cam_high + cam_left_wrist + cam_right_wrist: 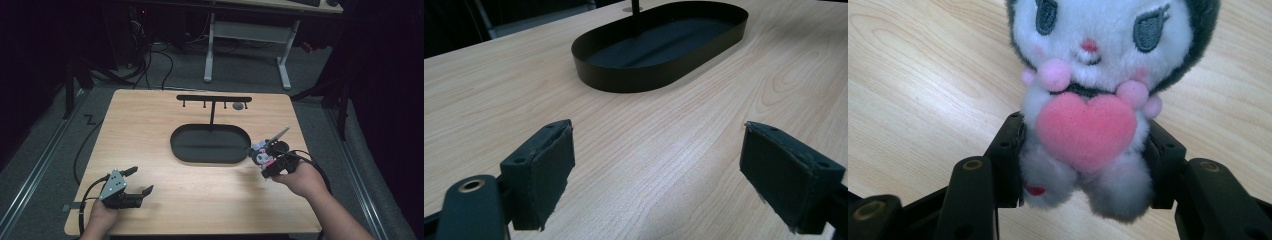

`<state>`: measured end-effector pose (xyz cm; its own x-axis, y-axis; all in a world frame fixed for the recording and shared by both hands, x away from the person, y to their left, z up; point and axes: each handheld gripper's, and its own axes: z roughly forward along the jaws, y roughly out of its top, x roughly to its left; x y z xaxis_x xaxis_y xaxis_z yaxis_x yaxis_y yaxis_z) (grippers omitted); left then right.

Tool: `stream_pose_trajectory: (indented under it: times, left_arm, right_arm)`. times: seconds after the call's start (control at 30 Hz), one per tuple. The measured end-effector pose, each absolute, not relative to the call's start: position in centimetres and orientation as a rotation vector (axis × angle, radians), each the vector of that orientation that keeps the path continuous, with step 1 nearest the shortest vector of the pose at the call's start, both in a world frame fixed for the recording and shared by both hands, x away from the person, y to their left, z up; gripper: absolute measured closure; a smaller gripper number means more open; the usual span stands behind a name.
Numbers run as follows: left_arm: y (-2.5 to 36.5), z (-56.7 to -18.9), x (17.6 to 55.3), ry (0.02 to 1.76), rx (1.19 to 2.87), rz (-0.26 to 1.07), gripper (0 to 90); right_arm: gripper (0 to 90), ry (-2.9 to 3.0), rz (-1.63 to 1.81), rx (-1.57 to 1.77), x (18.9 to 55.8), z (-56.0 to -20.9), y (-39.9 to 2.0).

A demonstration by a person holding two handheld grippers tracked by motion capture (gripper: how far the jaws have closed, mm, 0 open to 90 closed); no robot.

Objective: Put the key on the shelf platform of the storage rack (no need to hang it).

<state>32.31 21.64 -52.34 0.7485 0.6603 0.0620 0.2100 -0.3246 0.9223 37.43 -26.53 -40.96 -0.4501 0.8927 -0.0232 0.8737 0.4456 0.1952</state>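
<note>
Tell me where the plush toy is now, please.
The plush toy is clamped in the right gripper, at the high view's right, beside the black oval tray.

Lab or recording workspace, dim. Wooden tabletop (150,130) on grey carpet (240,70); loose cables (150,60) beyond its far edge; white-legged desk (250,35) behind; metal rails (30,175) along both side edges.

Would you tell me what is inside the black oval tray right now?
The black oval tray holds no loose items; only the thin post of the hook stand rises from it. Its near inner wall is hidden behind the rim.
</note>
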Motion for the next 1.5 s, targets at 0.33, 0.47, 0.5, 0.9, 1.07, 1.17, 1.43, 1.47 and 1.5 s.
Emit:
stream_pose_trajectory:
  times: [0.33,0.47,0.5,0.9,1.07,1.17,1.43,1.47,1.5]
  left_arm:
    - [21.8,-52.3,32.3,0.671,1.881,0.527,15.0]
    - [21.9,-52.3,32.4,0.674,1.877,0.528,15.0]
    - [21.9,-52.3,32.4,0.676,1.876,0.528,15.0]
    - [22.0,-52.3,32.4,0.667,1.879,0.522,15.1]
    - [21.9,-52.4,32.4,0.663,1.891,0.515,15.2]
    - [21.9,-52.4,32.4,0.662,1.899,0.511,15.2]
    - [22.1,-52.4,32.4,0.67,1.885,0.508,15.2]
    - [22.1,-52.4,32.4,0.669,1.886,0.507,15.2]
    - [22.2,-52.4,32.4,0.67,1.885,0.506,15.2]
  right_arm:
    - [47.1,2.598,0.245,1.539,39.0,-40.3,-24.6]
    - [47.1,2.6,0.249,1.521,39.8,-40.2,-23.7]
    - [47.1,2.604,0.255,1.516,40.0,-40.2,-23.5]
    - [47.1,2.617,0.263,1.491,41.9,-40.3,-20.9]
    - [47.1,2.623,0.27,1.458,42.9,-40.4,-20.0]
    - [47.1,2.622,0.28,1.457,43.6,-40.7,-19.4]
    - [47.1,2.63,0.285,1.459,45.0,-41.8,-18.1]
    - [47.0,2.632,0.285,1.458,45.1,-42.0,-17.9]
    - [47.0,2.634,0.283,1.452,45.2,-42.1,-17.7]
